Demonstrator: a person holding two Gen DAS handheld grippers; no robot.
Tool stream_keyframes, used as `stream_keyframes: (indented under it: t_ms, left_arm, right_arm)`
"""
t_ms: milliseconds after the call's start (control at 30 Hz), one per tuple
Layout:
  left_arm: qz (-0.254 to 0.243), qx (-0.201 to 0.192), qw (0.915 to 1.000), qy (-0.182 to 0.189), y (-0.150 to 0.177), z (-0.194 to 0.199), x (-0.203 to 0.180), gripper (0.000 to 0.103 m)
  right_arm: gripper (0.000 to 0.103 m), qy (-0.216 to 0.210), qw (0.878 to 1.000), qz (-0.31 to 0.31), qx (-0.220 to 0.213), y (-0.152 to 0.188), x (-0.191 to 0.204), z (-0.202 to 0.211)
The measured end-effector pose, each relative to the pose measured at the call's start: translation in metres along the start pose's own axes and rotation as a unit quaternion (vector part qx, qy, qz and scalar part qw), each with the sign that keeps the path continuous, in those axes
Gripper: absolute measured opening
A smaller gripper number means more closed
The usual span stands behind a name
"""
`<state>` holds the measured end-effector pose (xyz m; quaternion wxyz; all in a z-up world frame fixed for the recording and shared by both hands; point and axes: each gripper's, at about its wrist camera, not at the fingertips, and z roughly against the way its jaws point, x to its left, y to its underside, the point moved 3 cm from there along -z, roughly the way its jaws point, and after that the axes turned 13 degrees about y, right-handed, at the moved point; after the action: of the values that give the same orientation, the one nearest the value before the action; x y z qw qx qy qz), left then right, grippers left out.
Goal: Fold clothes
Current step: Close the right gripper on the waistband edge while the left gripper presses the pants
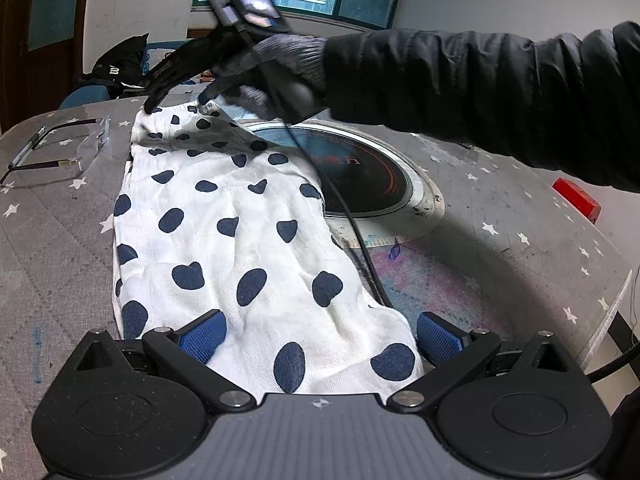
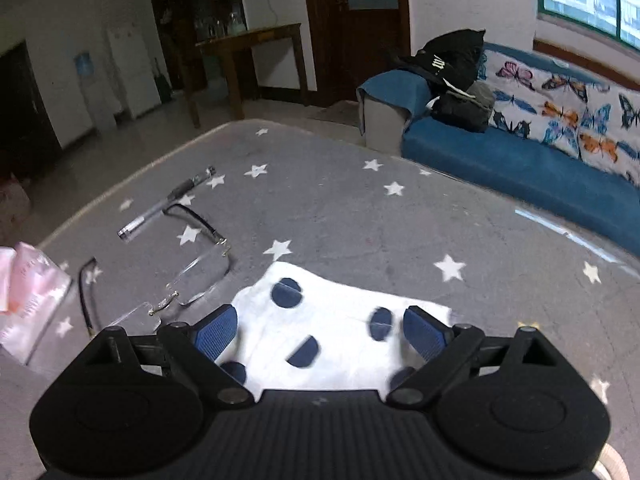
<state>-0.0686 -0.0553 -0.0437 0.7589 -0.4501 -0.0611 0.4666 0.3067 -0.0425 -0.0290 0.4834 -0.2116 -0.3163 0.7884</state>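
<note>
A white garment with dark blue spots (image 1: 240, 236) lies flat on the grey star-patterned table (image 1: 52, 240). My left gripper (image 1: 320, 334) is open, its blue pads on either side of the garment's near end. My right gripper (image 2: 320, 330) is open over the garment's far end (image 2: 328, 320). In the left wrist view the right gripper (image 1: 176, 92) reaches over the far edge, held by a gloved hand in a black sleeve.
Rimless glasses (image 1: 60, 152) and a pen (image 2: 168, 204) lie left of the garment. A round induction hob (image 1: 360, 172) is set in the table to the right, with a cable (image 1: 352, 220) across it. A red object (image 1: 576, 198) sits far right. A pink packet (image 2: 28, 292) is at the left edge.
</note>
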Motion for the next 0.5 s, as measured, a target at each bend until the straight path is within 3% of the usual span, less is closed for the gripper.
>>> stream_keyframes:
  t_ms: [267, 500]
  left_arm:
    - [0.01, 0.005, 0.9999, -0.001, -0.003, -0.001, 0.002, 0.103]
    - [0.013, 0.014, 0.9998, -0.009, -0.006, -0.004, 0.0, 0.103]
  right_arm:
    - [0.091, -0.001, 0.999, -0.043, 0.003, 0.011, -0.044, -0.008]
    - [0.084, -0.006, 0.999, -0.042, -0.007, 0.016, -0.045, -0.019]
